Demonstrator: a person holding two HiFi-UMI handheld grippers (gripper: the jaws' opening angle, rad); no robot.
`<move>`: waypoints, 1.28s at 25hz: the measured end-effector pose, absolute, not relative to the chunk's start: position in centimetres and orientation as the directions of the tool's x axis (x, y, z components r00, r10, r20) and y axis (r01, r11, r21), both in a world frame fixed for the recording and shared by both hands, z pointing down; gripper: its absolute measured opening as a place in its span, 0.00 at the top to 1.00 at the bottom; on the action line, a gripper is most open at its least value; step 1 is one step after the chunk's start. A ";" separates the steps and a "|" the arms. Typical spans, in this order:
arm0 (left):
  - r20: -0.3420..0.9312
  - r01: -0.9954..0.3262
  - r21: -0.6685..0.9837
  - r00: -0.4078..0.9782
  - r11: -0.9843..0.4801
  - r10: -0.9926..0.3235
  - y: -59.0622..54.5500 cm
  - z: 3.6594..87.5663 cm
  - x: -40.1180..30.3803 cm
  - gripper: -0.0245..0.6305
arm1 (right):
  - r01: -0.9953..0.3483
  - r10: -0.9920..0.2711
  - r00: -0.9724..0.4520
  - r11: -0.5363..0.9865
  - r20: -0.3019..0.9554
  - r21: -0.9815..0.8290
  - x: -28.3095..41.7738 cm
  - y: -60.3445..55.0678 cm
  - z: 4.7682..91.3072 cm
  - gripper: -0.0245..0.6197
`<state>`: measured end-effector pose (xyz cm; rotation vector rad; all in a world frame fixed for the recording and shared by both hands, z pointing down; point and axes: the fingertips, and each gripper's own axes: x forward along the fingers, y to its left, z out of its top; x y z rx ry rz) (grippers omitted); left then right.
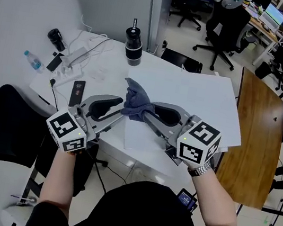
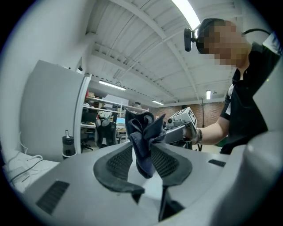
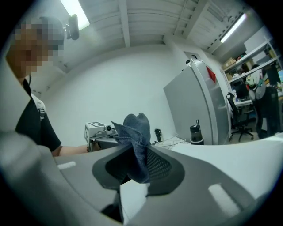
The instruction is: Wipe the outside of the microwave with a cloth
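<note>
Head view: the left gripper (image 1: 115, 113) and the right gripper (image 1: 146, 115) meet tip to tip above a white surface (image 1: 198, 95), with a crumpled dark blue cloth (image 1: 134, 100) bunched between them. Left gripper view: its jaws stand wide apart, and the cloth hangs loosely in the gap. Right gripper view: its jaws are drawn in and pinch the cloth's lower folds.

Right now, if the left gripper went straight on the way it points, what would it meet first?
The blue cloth bunched between the left gripper's open jaws; just beyond, seemingly, the right gripper pinching that cloth.
</note>
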<state>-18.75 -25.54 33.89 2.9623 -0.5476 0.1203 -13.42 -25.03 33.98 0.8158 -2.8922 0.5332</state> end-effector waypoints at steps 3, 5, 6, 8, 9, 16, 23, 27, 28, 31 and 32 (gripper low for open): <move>0.109 -0.460 0.109 0.887 -0.881 -0.450 -26.4 34.5 -21.0 0.78 | -0.571 -0.509 -0.820 0.754 0.260 -0.325 -14.1 -26.0 35.7 0.83; 0.114 -0.499 0.108 0.865 -0.860 -0.488 -26.5 34.7 -21.7 0.78 | -0.612 -0.515 -0.787 0.719 0.339 -0.328 -14.5 -26.3 37.2 0.83; 0.110 -0.513 0.107 0.858 -0.852 -0.502 -26.5 34.7 -22.0 0.78 | -0.636 -0.520 -0.766 0.702 0.378 -0.321 -14.6 -26.5 38.0 0.83; 0.094 -0.535 0.104 0.844 -0.838 -0.528 -26.4 34.4 -22.4 0.79 | -0.678 -0.533 -0.722 0.674 0.442 -0.295 -14.5 -27.0 39.3 0.83; 0.086 -0.545 0.102 0.838 -0.832 -0.539 -26.4 34.2 -22.5 0.80 | -0.694 -0.540 -0.702 0.665 0.465 -0.276 -14.4 -27.3 39.7 0.83; 0.048 -0.570 0.102 0.821 -0.815 -0.569 -26.2 33.6 -22.7 0.84 | -0.755 -0.593 -0.586 0.647 0.552 -0.108 -13.8 -28.2 40.9 0.83; 0.019 -0.573 0.091 0.819 -0.815 -0.573 -25.2 32.5 -21.4 0.86 | -0.784 -0.633 -0.528 0.620 0.566 -0.037 -11.2 -28.4 40.9 0.83; 0.016 -0.574 0.088 0.818 -0.814 -0.575 -24.4 32.3 -20.3 0.87 | -0.799 -0.650 -0.501 0.601 0.571 -0.016 -8.9 -28.5 40.9 0.83; 0.016 -0.575 0.087 0.818 -0.814 -0.576 -24.2 32.2 -20.0 0.87 | -0.802 -0.654 -0.496 0.597 0.571 -0.013 -8.2 -28.5 40.8 0.83; 0.018 -0.576 0.086 0.817 -0.813 -0.577 -23.6 32.2 -19.0 0.87 | -0.813 -0.666 -0.484 0.582 0.568 -0.011 -6.2 -28.4 40.9 0.83; 0.020 -0.577 0.086 0.816 -0.812 -0.578 -23.5 32.2 -18.7 0.87 | -0.816 -0.669 -0.482 0.578 0.566 -0.012 -5.6 -28.4 40.9 0.83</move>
